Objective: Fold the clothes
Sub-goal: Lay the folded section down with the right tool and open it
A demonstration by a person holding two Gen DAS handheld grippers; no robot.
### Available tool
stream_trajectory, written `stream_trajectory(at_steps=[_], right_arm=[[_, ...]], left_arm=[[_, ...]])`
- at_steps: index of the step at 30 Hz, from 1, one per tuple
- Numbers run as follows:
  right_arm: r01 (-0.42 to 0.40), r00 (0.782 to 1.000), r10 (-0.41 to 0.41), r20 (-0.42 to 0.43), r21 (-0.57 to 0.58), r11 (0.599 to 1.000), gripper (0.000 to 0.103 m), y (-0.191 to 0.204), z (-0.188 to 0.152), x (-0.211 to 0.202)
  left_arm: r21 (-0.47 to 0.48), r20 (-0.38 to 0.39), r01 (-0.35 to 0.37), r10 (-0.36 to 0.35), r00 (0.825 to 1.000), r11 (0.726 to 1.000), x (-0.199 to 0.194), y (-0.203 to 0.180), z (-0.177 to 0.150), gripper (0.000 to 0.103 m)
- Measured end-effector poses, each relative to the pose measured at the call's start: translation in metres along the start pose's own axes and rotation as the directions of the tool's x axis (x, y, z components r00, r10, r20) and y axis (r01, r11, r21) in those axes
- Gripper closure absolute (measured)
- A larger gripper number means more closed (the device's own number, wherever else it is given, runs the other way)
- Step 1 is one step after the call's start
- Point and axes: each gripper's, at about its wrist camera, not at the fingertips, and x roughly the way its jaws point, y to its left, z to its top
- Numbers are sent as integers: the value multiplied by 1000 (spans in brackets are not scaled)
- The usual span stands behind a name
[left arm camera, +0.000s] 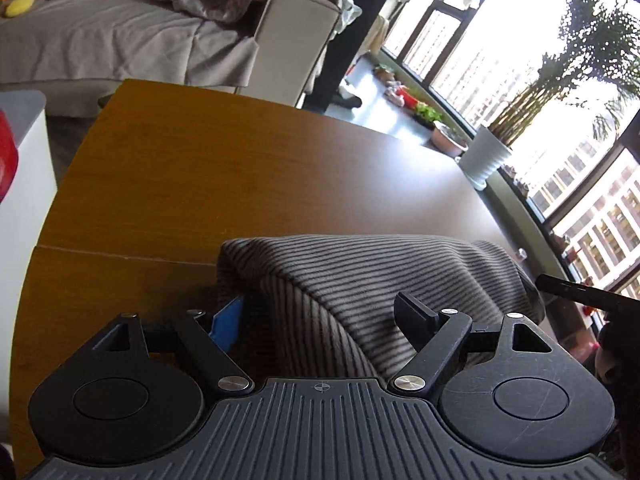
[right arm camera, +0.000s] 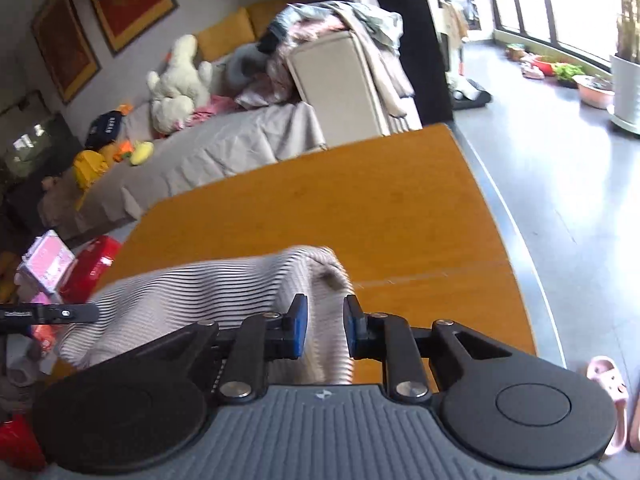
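**Striped garment bunched at the near edge of the wooden table**

The striped garment [left arm camera: 360, 280] is a soft knit in thin dark and pale grey lines, and it lies heaped at the near end of the wooden table [left arm camera: 240, 168], rumpled into a rounded hump with one fold lapping over another. From the right-hand camera it looks paler, its stripes rippling across a raised ridge that falls away towards the table's right side.

The left gripper [left arm camera: 320, 320] stands wide, its two fingers spread to either side of the hump; the blue pad of one finger [left arm camera: 228, 320] shows at the cloth's left edge, and the pads do not press on the fabric. The right gripper [right arm camera: 324, 328] is drawn narrow, blue pads facing each other with a strip of the striped cloth running between them; whether the pads actually pinch it I cannot tell.

No writing can be read on the garment. A dark cap [right arm camera: 105, 128] on the sofa [right arm camera: 224, 152] carries pale lettering, too small to make out.

Beyond the garment the table top runs bare to its far edge, with a seam crossing it near the cloth. The floor [right arm camera: 560, 152] lies open to the right, towards the windows [left arm camera: 500, 52] and a white plant pot [left arm camera: 484, 156].
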Motion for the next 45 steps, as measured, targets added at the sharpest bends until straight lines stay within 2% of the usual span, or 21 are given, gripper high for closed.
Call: stream_trajectory(at_steps=[3,6,9,11,13,15,17,22,25,27,33,35,38,41,45], right_arm=[[-92,996,92,6,146,985,64,-20,-13,-3],[-102,995,100,27,105,989,58,-13,-17,0],[-116,993,113,44,63,991,56,-2,-21,5],[-99,989,95,114,24,995,56,6,-26,-1],[-79,974,77,213,-2,997,51,12,-32,-14],[-108,962,110,249,-21,994,30,18,-29,-21],[-142,974,148,173,-44,989,20,25,-27,-16],[-82,996,87,28,-132,988,21,46,-36,26],[-70,997,75,25,-171,983,37,56,-36,44],[-76,996,82,23,-184,980,53,60,-31,52],[-58,997,68,41,-211,976,68,65,-12,70],[-61,996,75,54,-223,973,74,68,-7,64],[-94,991,113,73,-232,968,77,73,2,50],[-142,982,167,94,-224,964,78,76,7,25],[-196,969,221,111,-202,960,78,73,2,-7]], left_arm=[[1,-16,11,-11,1000,1000,-4,4,-6,19],[-19,-19,34,-34,999,999,-6,4,-8,19],[-29,-45,59,-60,997,998,1,0,-12,19],[-20,-65,60,-62,996,998,8,-5,-18,20],[-17,-65,65,-66,996,998,13,-8,-21,21],[-12,-58,69,-70,996,998,15,-9,-21,23],[-7,-54,75,-75,996,997,18,-10,-19,24],[-1,-30,85,-85,996,996,23,-9,-17,26],[5,-18,87,-87,996,996,25,-9,-17,30],[7,-9,74,-74,997,997,26,-7,-14,37],[3,22,33,-33,999,999,37,-3,7,55],[19,40,15,-16,999,1000,35,-6,14,62],[49,80,9,-13,997,999,20,-17,19,66],[58,112,29,-36,993,998,1,-28,19,66],[91,124,49,-60,990,995,-28,-41,4,66]])
